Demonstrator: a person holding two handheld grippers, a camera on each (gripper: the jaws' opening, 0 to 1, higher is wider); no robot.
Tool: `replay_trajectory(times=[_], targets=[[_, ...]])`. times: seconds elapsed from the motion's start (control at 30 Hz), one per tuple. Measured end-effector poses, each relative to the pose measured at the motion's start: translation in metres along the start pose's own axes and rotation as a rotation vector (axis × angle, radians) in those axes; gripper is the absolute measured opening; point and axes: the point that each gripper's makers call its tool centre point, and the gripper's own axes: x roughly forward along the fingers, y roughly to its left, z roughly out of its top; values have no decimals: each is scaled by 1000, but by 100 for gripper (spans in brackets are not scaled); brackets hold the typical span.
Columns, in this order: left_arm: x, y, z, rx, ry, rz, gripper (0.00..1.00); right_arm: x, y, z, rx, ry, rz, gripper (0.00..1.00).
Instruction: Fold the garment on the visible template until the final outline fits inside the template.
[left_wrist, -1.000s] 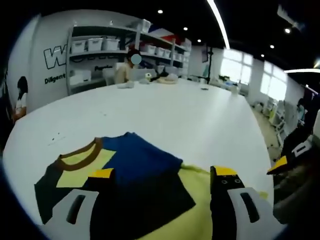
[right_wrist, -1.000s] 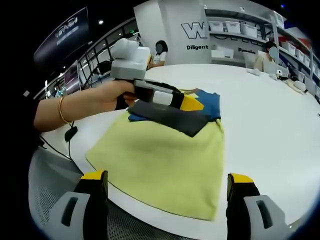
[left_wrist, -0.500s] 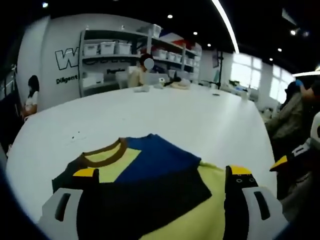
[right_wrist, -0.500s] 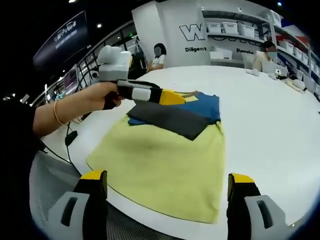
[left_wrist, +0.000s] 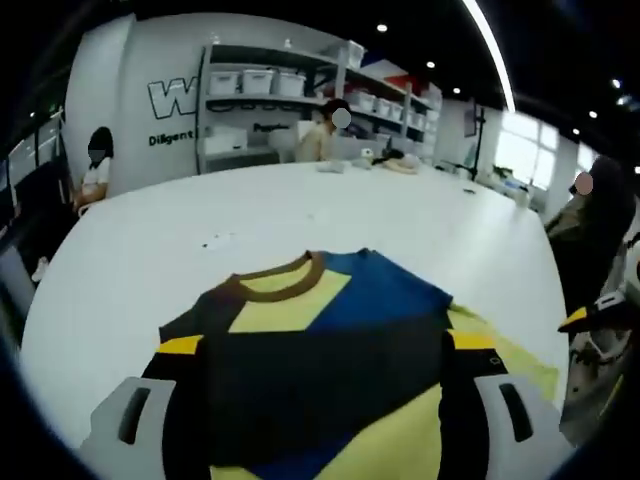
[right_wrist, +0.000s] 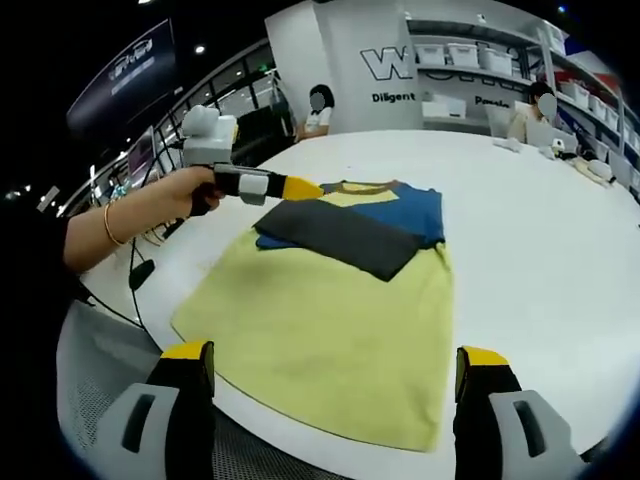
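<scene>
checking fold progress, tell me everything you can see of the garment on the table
The garment is a soft knit top in colour blocks: dark charcoal, blue and pale yellow, with a brown ribbed collar. It lies folded flat, collar end away from the right gripper's camera, with a charcoal panel laid across the top. Its near part rests on the yellow template, its collar end on the white table. Neither gripper touches it.

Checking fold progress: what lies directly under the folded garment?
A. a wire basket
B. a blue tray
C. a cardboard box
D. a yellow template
D: in the right gripper view the dark and blue folded garment rests on the far end of a flat yellow template on the white table.
</scene>
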Motion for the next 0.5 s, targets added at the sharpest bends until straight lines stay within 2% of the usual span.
replay_trajectory(times=[0.17,0.3,0.37,0.5], targets=[[-12,29,-19,30,23,67,84,2,0,-2,0,8,3,99],[-18,46,-31,27,39,109,76,4,0,-5,-4,24,7,99],[-20,53,-40,14,61,127,74,6,1,-7,-4,35,10,99],[-25,65,-51,-38,66,155,65,6,-1,-6,-9,33,0,99]])
